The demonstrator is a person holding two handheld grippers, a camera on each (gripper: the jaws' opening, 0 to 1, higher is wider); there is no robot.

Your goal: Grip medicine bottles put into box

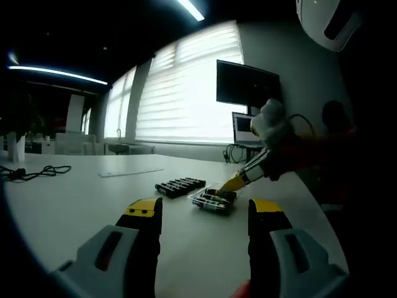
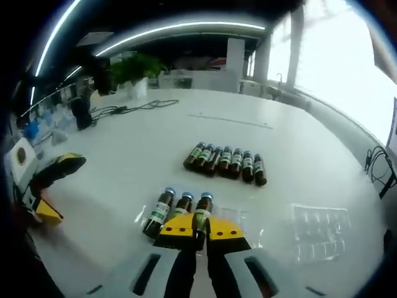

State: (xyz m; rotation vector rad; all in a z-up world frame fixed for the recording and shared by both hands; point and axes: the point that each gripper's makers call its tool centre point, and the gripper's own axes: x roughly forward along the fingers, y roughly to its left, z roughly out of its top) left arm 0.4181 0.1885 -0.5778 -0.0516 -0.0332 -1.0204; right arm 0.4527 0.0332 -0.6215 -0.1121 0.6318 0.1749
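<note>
A medicine bottle (image 2: 200,223) is pinched by the right tongs (image 2: 200,234); left tongs (image 1: 205,214) spread wide.

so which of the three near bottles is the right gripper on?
The right gripper is shut on the rightmost bottle of the near trio; the two bottles to its left lie free. The row of seven sits farther off.

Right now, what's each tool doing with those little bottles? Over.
Left tool open, hanging back. Right tool shut on bottle in clear tray. Six-bottle row waiting on table. Nothing in between.
</note>
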